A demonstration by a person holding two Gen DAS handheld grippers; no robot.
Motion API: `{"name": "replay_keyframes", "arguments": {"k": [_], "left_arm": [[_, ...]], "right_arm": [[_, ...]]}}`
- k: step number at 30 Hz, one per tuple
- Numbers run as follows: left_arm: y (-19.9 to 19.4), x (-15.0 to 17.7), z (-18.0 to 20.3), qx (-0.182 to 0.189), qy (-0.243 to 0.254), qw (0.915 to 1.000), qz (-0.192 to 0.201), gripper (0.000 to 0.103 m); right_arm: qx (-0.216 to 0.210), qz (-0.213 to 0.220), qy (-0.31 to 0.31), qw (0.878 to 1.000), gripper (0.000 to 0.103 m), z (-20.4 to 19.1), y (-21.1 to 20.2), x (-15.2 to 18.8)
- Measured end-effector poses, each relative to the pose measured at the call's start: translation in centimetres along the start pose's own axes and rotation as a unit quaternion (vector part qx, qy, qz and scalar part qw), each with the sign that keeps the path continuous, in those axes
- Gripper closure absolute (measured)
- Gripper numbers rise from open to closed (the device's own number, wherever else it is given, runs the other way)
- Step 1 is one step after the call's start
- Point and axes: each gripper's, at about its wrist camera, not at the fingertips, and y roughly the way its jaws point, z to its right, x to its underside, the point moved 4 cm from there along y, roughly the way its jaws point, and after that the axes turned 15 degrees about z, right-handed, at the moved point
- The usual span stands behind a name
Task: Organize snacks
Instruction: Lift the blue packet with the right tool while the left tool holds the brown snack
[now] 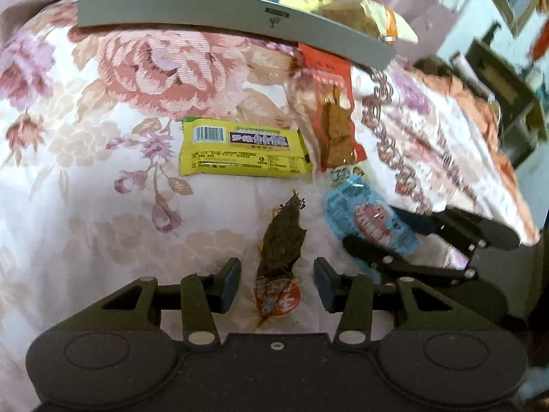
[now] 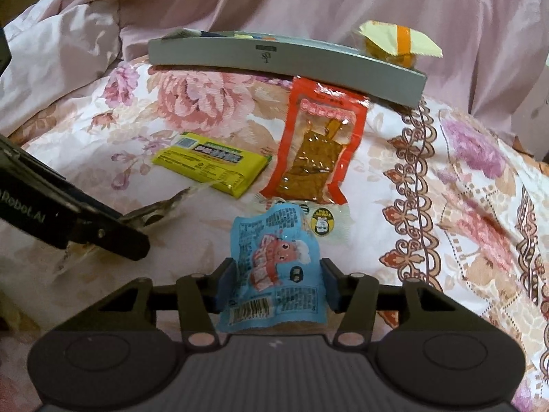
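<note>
Left wrist view. Your left gripper sits at 6 o'clock, fingers spread, straddling a clear packet of dark brown dried snack with a red-orange round label; neither pad touches it. At 12 o'clock from that packet lies a yellow bar packet, barcode up, flat on the floral bedspread. At 1 o'clock lies a red-edged packet with a brown slab, its top end tucked under the grey tray. The tray holds wrapped snacks; a yellow-and-orange wrapper hangs over its right end. At 3 o'clock your right gripper has the blue packet between its fingers.

Right wrist view. Your right gripper at 6 o'clock has both pads against the sides of the blue packet, which stands tilted between them; whether it is squeezed tight you cannot tell. At 12 o'clock, the red-edged packet, reaching under the grey tray. At 11 o'clock, the yellow bar packet. At 9 o'clock, your left gripper over the clear packet. A clear wrapper with a round yellow sticker lies just behind the blue packet.
</note>
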Motion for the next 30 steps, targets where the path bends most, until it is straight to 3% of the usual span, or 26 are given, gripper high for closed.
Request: {"name": "replay_keyframes", "arguments": {"k": [4,11,21,25,30], "left_arm": [[-0.8,0.5,0.0,0.004,-0.003,0.9999,0.016,0.055],[-1.9,0.8,-0.2,0.0,-0.003,0.9991,0.043,0.055],[-2.9,0.1,0.3,0.008,-0.005,0.9977,0.067,0.055],[-3.1,0.2,0.4,0.01,-0.008,0.9974,0.071,0.055],[-3.4,0.2,-0.1,0.004,-0.016,0.9967,0.079,0.055]], "right_arm": [[0.005,0.017,-0.064,0.998,0.049,-1.1,-0.3,-0.2],[0.025,0.042,-0.202,0.978,0.049,-3.9,-0.7,0.2],[0.032,0.065,-0.226,0.971,0.059,-4.3,-0.9,0.2],[0.012,0.067,-0.183,0.981,0.065,-3.9,-1.4,-0.3],[-0.028,0.069,-0.16,0.984,0.082,-4.3,-2.1,-0.9]]}}
